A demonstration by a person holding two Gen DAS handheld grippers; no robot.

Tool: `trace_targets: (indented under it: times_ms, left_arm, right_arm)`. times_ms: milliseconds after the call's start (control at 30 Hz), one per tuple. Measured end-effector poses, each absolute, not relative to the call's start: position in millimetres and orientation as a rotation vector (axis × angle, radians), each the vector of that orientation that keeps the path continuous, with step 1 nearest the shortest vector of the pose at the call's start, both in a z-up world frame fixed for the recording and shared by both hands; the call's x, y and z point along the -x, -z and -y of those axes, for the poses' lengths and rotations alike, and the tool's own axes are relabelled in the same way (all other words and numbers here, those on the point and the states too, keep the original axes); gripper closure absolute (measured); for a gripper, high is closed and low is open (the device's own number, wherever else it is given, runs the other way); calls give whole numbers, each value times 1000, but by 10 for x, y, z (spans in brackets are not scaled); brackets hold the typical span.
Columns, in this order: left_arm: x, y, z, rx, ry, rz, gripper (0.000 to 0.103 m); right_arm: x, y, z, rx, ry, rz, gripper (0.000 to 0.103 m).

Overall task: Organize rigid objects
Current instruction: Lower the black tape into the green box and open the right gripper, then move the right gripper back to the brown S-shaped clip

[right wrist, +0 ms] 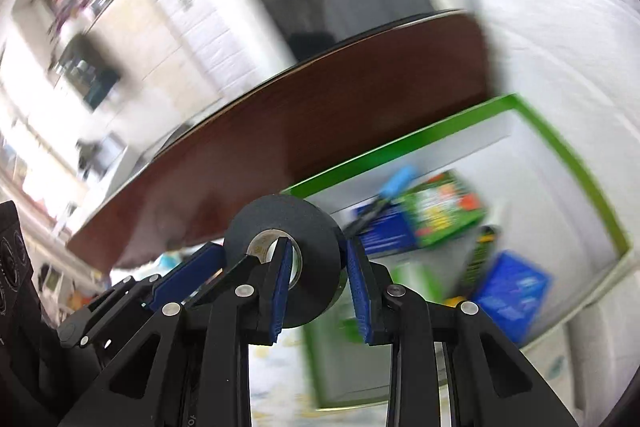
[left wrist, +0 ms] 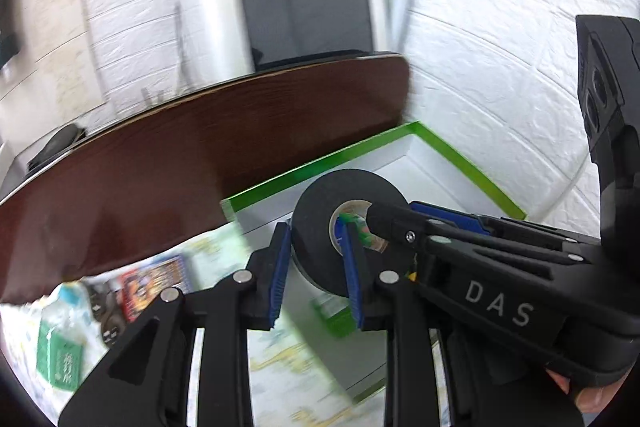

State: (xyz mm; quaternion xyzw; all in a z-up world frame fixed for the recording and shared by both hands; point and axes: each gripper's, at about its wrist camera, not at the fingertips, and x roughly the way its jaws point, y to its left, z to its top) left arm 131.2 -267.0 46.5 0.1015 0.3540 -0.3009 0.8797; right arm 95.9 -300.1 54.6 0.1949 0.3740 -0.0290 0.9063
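Note:
A roll of black tape (left wrist: 320,211) hangs in the air between both grippers, above a white box with a green rim (left wrist: 320,163). My left gripper (left wrist: 314,247) is shut on its wall, one blue pad outside and the other inside the core. My right gripper (left wrist: 400,213) reaches in from the right and pinches the opposite wall. In the right wrist view the roll (right wrist: 316,219) sits between the right gripper's (right wrist: 318,255) pads, one in the core, one outside. The left gripper (right wrist: 230,259) comes in from the lower left. The view is blurred by motion.
The green-rimmed box (right wrist: 400,143) holds a green packet (right wrist: 444,211), a blue packet (right wrist: 512,291) and a blue-capped pen (right wrist: 396,183). A dark brown board (left wrist: 200,167) stands behind it, with a monitor (left wrist: 308,23) beyond. A green card (left wrist: 60,359) and a colourful case (left wrist: 156,279) lie at the left.

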Motion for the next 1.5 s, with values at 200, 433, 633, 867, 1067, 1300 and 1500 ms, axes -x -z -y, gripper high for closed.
trace_targets:
  times_ms: [200,433,633,867,1067,1300,1500]
  left_arm:
    - [-1406,-335,3310,-263,717,-763,80]
    - [-1580,-96,3716,-255,776,-832,80]
    - [-1649,68,3880,-255,830,-897,81]
    - [-1500,71,3830,-308,828,-854,81]
    - [-1553,-15,3488,-263,759,-849,79]
    - [-1608,-128,3032,-193,677,-828,79]
    - [-1591,-197,2539,-155,605,-807,79]
  right_arm:
    - [-856,-494,3639,-487,175,-748,72]
    - [-903,-338,4112,-530,286,-753,72]
    - [-970,-203,4329,-550,331,-766,72]
    - [-989,-157,4321,-544,332,-766,72]
    - [-1004,-207,4202,-532,320,-762,72]
    - [-1032,-287,3978,-512,290,-762,73]
    - [-1087,-368,3625,-462,220,-773,73]
